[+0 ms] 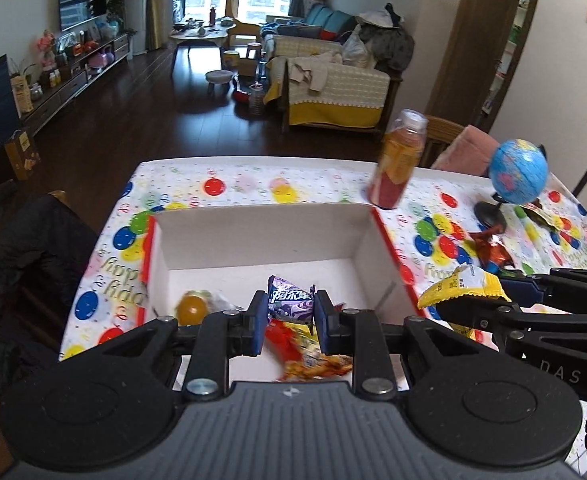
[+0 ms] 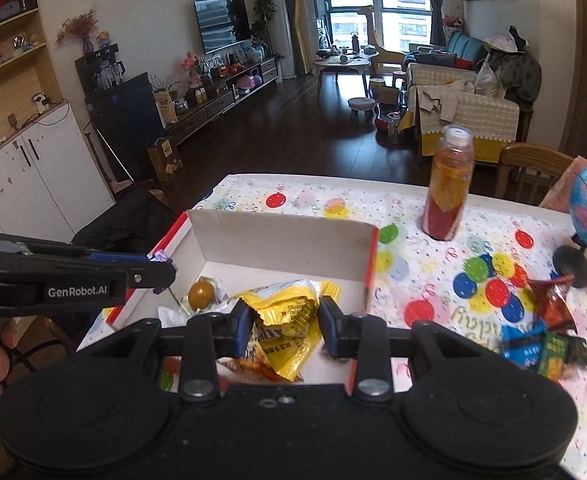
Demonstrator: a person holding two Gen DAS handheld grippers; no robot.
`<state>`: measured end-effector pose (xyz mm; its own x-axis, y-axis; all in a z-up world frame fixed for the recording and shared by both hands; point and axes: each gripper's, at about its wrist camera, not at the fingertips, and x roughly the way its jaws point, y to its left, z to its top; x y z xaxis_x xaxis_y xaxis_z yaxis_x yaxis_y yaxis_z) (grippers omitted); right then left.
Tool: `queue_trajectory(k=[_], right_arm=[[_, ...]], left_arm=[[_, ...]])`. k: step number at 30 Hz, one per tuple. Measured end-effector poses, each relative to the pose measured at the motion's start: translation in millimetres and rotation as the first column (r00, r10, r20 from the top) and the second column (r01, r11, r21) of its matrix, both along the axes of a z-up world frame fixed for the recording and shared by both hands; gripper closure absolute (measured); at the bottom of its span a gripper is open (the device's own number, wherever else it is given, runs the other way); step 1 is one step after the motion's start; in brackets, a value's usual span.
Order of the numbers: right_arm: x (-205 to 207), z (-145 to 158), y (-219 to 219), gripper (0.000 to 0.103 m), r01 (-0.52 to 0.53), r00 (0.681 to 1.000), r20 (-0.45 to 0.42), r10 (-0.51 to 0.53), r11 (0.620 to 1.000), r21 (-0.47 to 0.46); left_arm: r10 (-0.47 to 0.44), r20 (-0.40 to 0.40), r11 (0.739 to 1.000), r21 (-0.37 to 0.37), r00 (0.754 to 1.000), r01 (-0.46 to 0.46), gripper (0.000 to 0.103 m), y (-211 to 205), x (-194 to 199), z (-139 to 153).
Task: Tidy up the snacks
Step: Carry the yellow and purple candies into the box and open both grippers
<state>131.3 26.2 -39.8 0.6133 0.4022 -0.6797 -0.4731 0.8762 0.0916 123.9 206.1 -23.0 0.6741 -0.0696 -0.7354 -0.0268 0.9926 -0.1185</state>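
Note:
A white cardboard box with red edges (image 1: pixel 253 236) stands open on the balloon-print table; it also shows in the right wrist view (image 2: pixel 277 236). My left gripper (image 1: pixel 289 320) is shut on a purple candy packet (image 1: pixel 289 300) and holds it over the box. My right gripper (image 2: pixel 285 320) is shut on a yellow snack packet (image 2: pixel 289 308) over the box's near right part; the packet also shows in the left wrist view (image 1: pixel 461 286). Inside the box lie an orange jelly cup (image 1: pixel 191 308) and a red-orange snack bag (image 1: pixel 309 356).
A juice bottle (image 2: pixel 449 188) stands behind the box's right corner. A small globe (image 1: pixel 517 176) stands at the far right. Several loose snack packets (image 2: pixel 541 332) lie on the tablecloth right of the box. A dark chair (image 1: pixel 25 264) stands at the table's left.

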Motion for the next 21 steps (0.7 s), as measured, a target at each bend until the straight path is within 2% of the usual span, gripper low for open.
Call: queue_trajectory(k=[7,17,21], right_arm=[[28.2,-18.8,24.7,0.069,0.0,1.0,-0.018,0.0,0.999,-0.039],[63.8,-54.2,44.0,0.069,-0.026,0.996,-0.09,0.018,0.996,-0.088],[75.1,-69.1,49.3,0.069,-0.036,0.991,-0.131,0.022,0.994,-0.102]], left_arm=[[0.031,-0.033,0.999,0.022,0.999,-0.03,0.079,24.9,25.9,-14.9],[0.059,-0.145,0.998,0.023,0.988,-0.057,0.079,43.3,71.3,-47.6],[0.078,-0.217,0.997,0.01,0.973,-0.077,0.079,47.0,87.3,-66.1]])
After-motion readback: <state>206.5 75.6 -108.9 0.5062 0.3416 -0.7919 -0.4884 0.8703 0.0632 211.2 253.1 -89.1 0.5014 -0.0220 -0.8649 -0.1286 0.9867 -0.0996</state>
